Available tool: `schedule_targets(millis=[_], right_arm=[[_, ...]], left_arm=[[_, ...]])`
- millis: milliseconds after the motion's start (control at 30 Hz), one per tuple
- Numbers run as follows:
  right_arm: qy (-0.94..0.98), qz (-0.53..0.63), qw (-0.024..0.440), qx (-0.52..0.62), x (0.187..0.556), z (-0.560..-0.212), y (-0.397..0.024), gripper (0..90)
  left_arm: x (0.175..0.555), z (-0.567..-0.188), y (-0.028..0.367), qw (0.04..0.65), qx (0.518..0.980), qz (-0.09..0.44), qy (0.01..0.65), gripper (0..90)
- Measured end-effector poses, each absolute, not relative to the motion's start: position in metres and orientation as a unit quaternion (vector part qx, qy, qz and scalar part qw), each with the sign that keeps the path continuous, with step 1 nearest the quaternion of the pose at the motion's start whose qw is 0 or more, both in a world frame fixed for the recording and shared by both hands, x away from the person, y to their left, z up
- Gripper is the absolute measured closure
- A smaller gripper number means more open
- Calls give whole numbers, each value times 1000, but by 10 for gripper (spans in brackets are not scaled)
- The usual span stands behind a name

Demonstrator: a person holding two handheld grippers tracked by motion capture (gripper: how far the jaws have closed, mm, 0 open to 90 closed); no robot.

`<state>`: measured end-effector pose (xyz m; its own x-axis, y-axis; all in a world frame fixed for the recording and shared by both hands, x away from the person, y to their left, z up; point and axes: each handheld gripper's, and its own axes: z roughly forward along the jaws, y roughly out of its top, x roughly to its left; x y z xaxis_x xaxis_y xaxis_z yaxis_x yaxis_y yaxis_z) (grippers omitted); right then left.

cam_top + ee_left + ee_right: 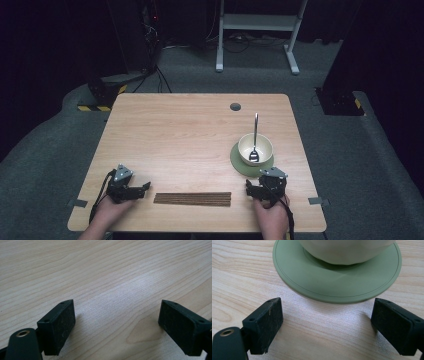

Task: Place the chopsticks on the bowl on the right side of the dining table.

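Observation:
A cream bowl stands on a green round plate at the table's right side. A metal spoon rests in the bowl, its handle pointing away from me. A flat brown bundle of thin sticks lies near the front edge, between my hands. My left gripper sits open at the front left, over bare wood. My right gripper is open just in front of the plate, its jaws apart and empty. The bowl rises right behind the plate's rim.
The light wooden table has a round cable hole near its far edge. Grey tape tabs mark the front corners. A white stand frame and dark equipment sit on the carpet beyond the table.

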<state>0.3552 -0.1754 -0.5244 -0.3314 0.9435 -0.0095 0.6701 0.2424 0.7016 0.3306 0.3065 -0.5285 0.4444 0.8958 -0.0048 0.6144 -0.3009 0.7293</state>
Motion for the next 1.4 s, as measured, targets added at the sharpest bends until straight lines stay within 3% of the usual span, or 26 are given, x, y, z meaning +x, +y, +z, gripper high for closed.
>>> schedule_targets(millis=[800,1400], right_arm=[[748,317,221,539,356,-524,-179,135],[777,364,214,467,342,-508,-153,151]], left_arm=[[329,-528,306,338,776,212,489,150],[329,-528,306,337,776,212,489,150]])
